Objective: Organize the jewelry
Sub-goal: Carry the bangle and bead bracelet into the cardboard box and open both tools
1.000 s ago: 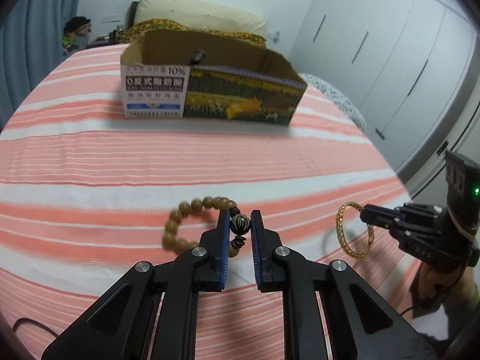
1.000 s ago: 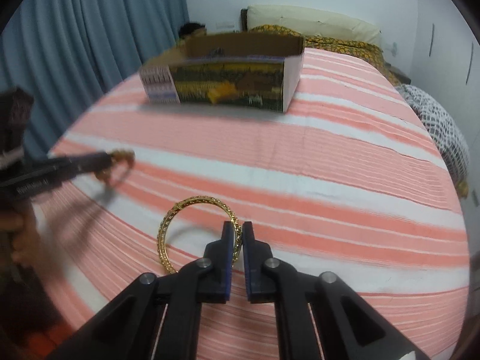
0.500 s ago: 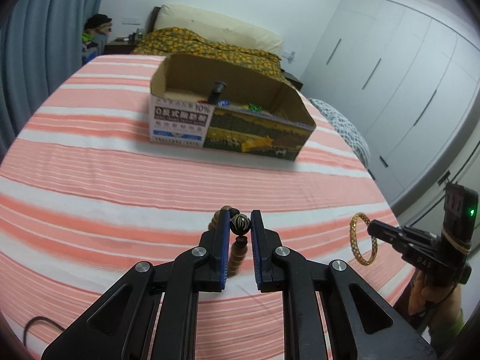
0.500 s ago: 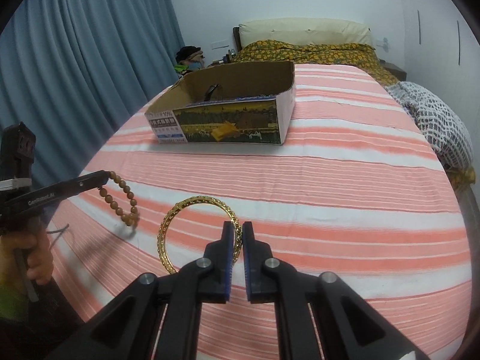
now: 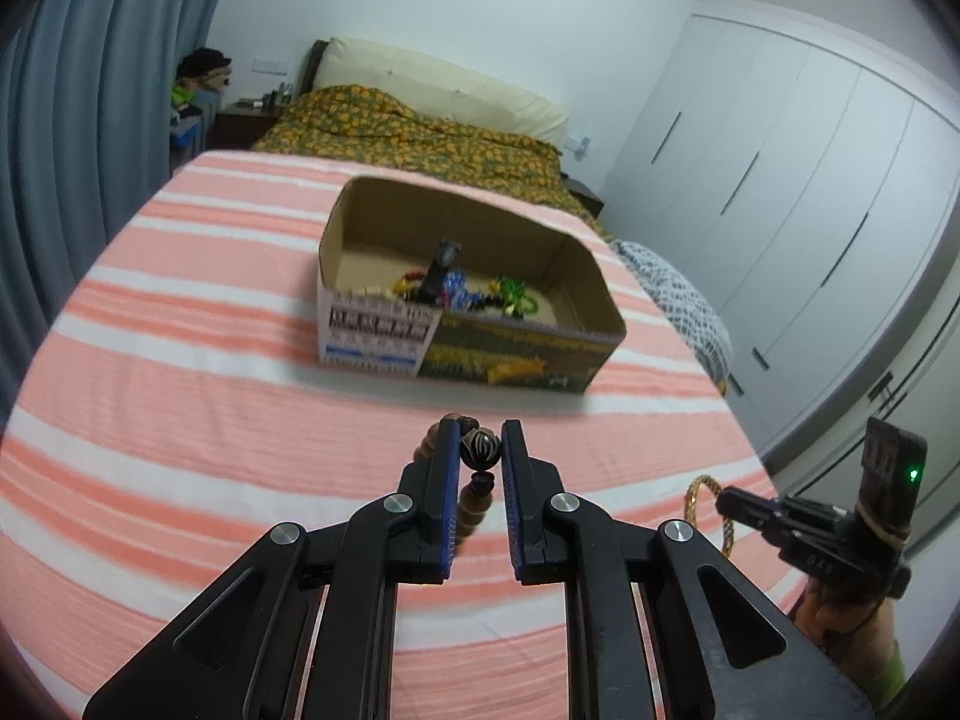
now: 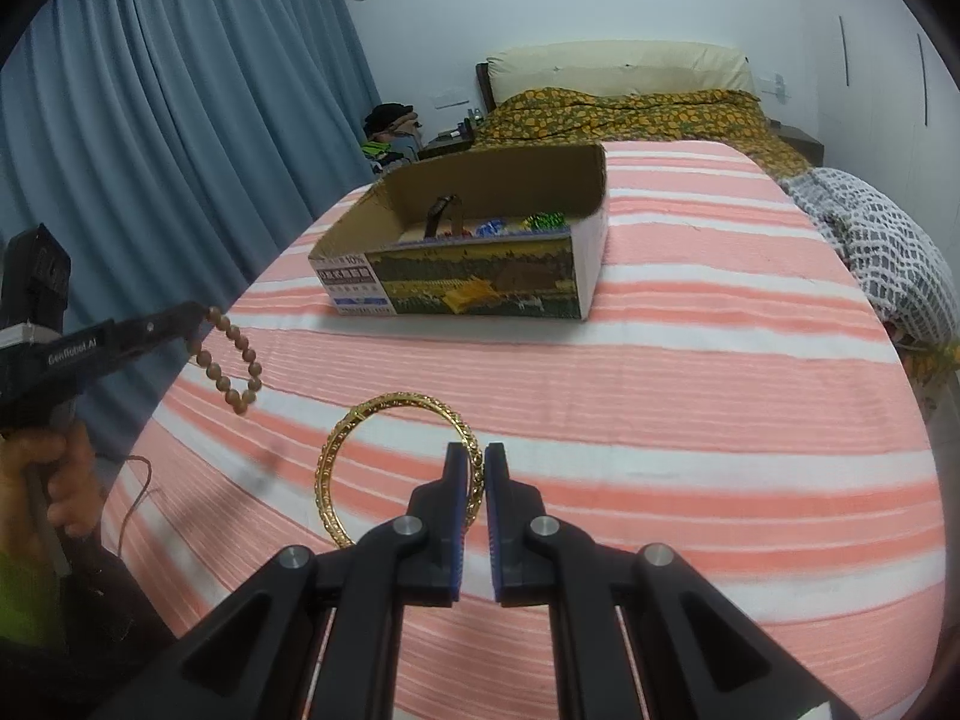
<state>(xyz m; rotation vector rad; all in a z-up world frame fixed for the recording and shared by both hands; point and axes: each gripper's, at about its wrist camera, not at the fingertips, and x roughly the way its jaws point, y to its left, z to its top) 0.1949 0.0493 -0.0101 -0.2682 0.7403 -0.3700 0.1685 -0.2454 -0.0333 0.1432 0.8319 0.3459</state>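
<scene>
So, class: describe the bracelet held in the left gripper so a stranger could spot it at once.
On the striped bed, short of the cardboard box, the left gripper holds a bead bracelet aloft. Unlike the gold bangle, it is brown beads with one dark carved bead.

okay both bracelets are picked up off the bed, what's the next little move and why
Probably carry both forward over the open cardboard box. The left tongs grip the bead bracelet, the right tongs the gold bangle, both short of the box, where other jewelry lies.
</scene>
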